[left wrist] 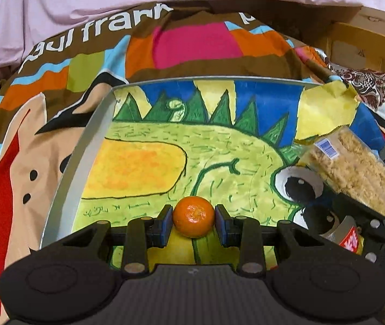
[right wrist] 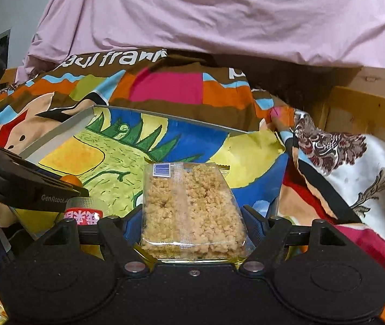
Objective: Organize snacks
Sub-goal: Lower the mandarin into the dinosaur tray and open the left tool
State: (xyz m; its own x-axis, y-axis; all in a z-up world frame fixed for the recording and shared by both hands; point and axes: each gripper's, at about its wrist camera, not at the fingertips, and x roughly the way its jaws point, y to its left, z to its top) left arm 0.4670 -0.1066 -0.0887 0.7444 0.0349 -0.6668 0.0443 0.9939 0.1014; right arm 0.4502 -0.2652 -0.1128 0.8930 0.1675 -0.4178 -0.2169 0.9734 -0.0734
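In the left wrist view, the left gripper (left wrist: 193,220) has its jaws closed on a small round orange mandarin (left wrist: 193,216) at lower centre, just above the shallow metal-rimmed tray with a painted green dinosaur (left wrist: 65,173). The fruit looks light and soft with smooth skin, so a gentle hold across its middle seems best. In the right wrist view, the right gripper (right wrist: 193,220) grips a clear plastic pack of puffed rice cake (right wrist: 192,205) at lower centre by its two long sides. It is probably light, crumbly and slippery.
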